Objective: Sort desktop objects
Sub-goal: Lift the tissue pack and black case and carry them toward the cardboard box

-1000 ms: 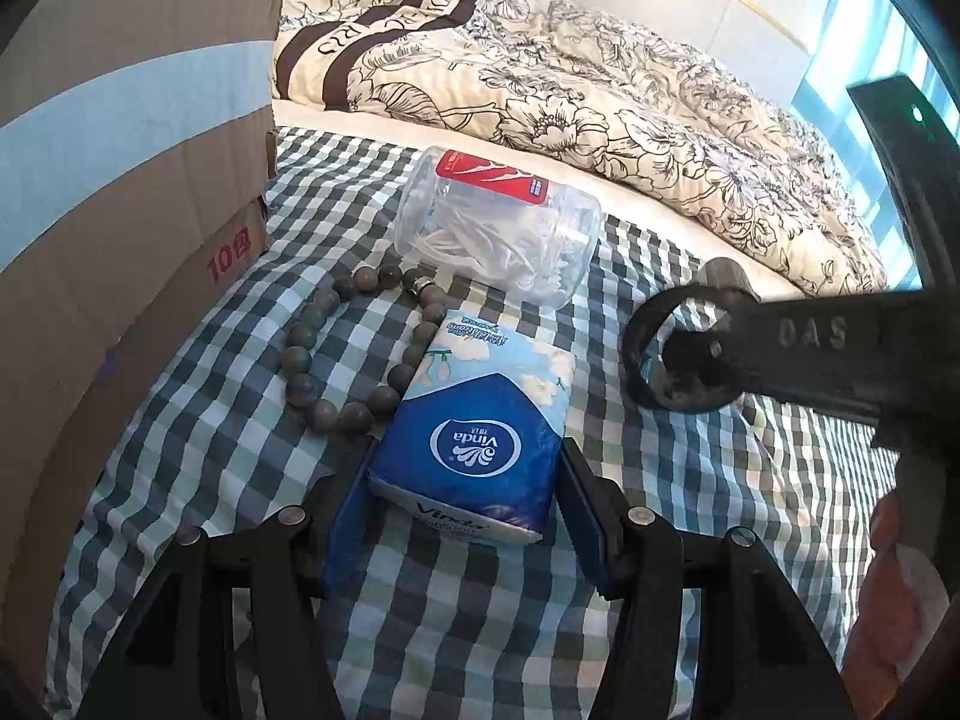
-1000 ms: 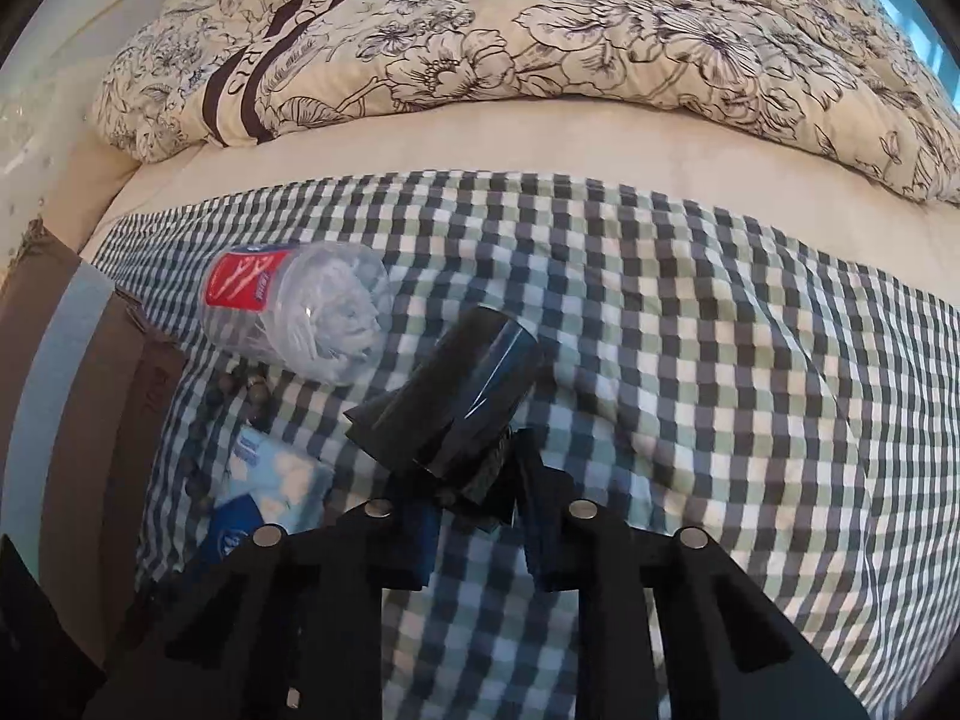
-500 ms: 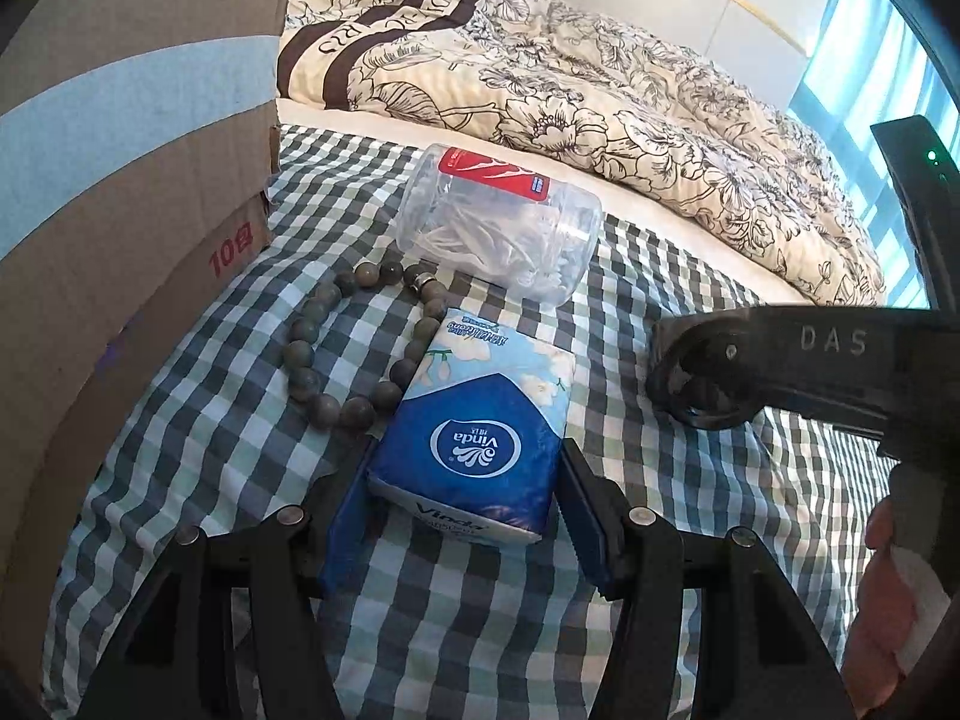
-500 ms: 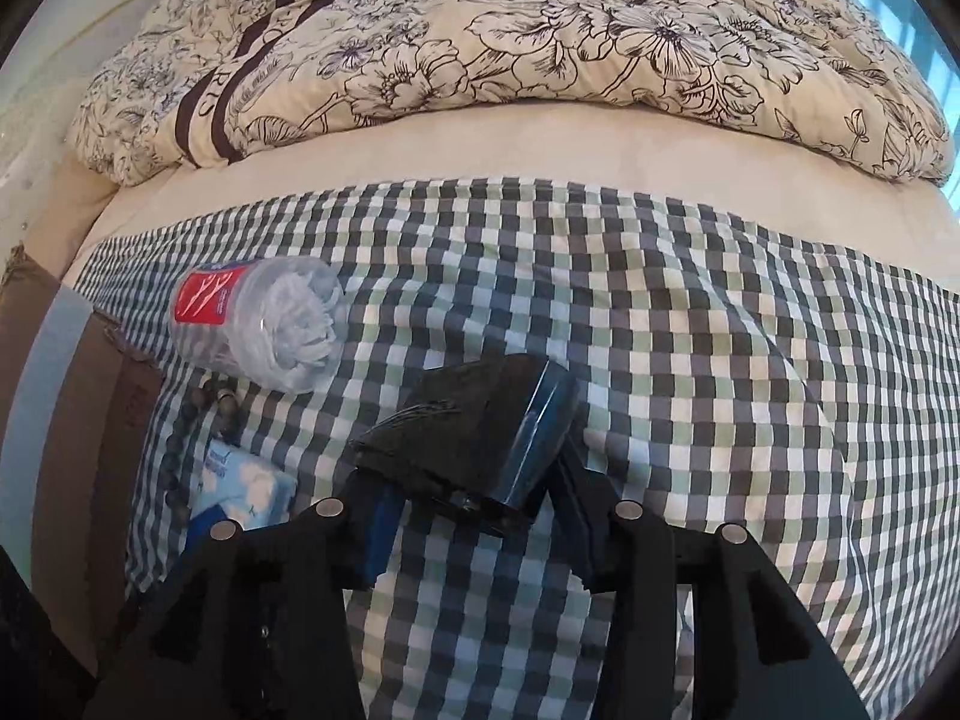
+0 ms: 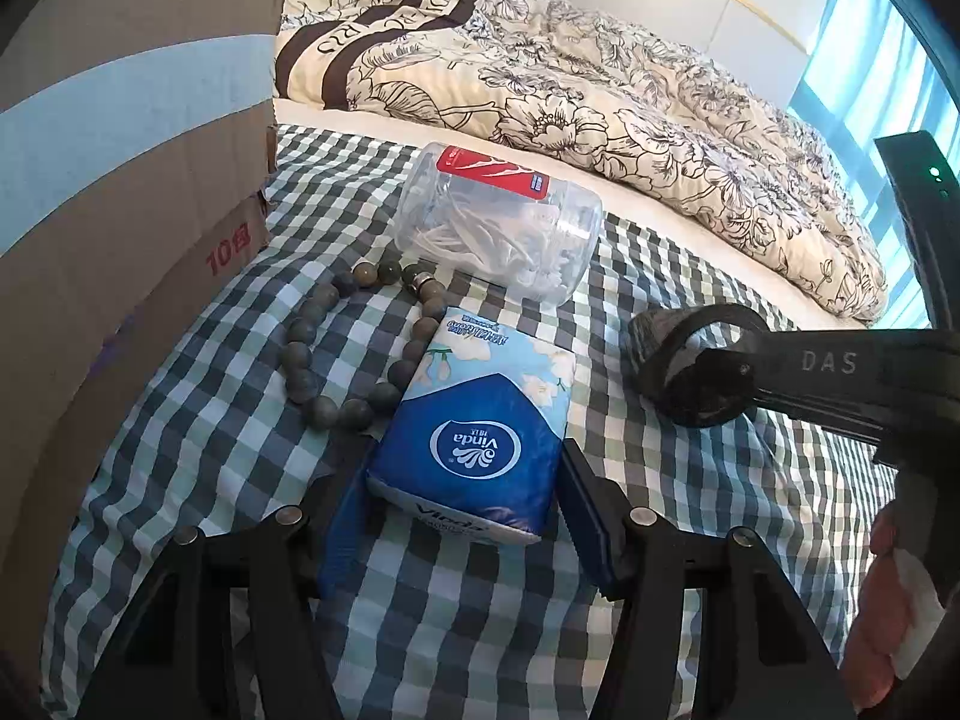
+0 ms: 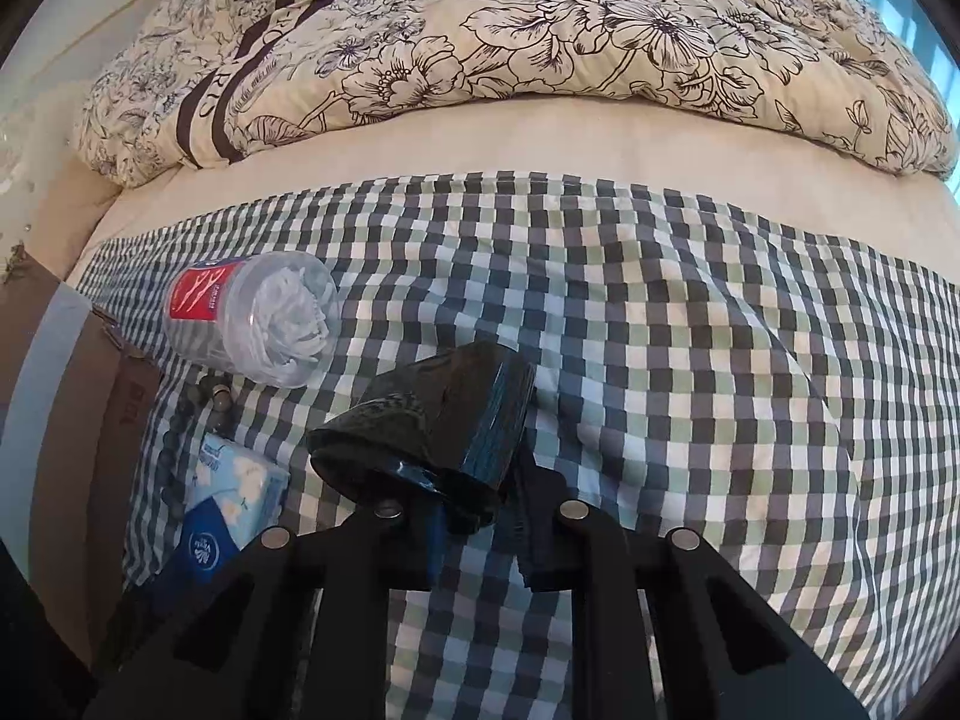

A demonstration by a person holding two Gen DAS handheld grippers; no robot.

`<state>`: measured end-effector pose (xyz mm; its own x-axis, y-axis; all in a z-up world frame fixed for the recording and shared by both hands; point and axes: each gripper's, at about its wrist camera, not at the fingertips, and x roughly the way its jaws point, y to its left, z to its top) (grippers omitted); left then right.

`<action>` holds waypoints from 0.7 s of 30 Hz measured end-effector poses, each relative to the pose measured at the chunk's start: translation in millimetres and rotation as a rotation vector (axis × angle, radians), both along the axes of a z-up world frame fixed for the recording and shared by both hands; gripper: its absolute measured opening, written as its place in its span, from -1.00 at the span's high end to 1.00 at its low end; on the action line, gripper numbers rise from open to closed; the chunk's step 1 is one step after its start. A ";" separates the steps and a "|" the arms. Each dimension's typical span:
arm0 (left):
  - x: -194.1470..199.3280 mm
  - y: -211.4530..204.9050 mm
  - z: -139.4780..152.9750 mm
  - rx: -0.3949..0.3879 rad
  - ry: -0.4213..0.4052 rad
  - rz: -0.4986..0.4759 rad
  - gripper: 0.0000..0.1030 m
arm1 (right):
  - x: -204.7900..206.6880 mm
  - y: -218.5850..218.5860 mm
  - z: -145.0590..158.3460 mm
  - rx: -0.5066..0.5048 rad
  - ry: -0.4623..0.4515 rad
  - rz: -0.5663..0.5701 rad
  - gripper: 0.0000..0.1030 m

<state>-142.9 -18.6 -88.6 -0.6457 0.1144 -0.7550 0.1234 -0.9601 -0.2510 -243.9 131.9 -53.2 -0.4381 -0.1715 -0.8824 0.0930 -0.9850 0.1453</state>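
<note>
The right gripper (image 6: 480, 516) pinched the glossy black roll of bags (image 6: 432, 420), lifted over the checked cloth (image 6: 690, 360) on the bed. Its long axis ran up and right, away from the camera. The bite looked shallow, so the slick roll might slip. The left gripper (image 5: 456, 510) stood spread around the blue tissue pack (image 5: 480, 426), which pointed toward the clear plastic jar (image 5: 498, 228); closing could snag the dark bead bracelet (image 5: 348, 348) touching it.
</note>
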 end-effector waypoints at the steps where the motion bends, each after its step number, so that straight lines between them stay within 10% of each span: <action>1: 0.0 -0.8 0.5 0.006 0.004 0.001 -0.18 | 2.4 1.0 1.5 -0.001 0.000 0.003 0.68; 21: 24.5 4.4 21.0 -0.025 0.079 -0.013 -0.19 | 67.5 28.6 38.2 -0.024 0.034 0.050 0.72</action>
<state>-118.4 -14.2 -67.6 -0.7021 0.1044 -0.7044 0.0918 -0.9677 -0.2350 -176.4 160.5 -15.0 -0.4585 -0.2149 -0.8623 0.1474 -0.9753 0.1647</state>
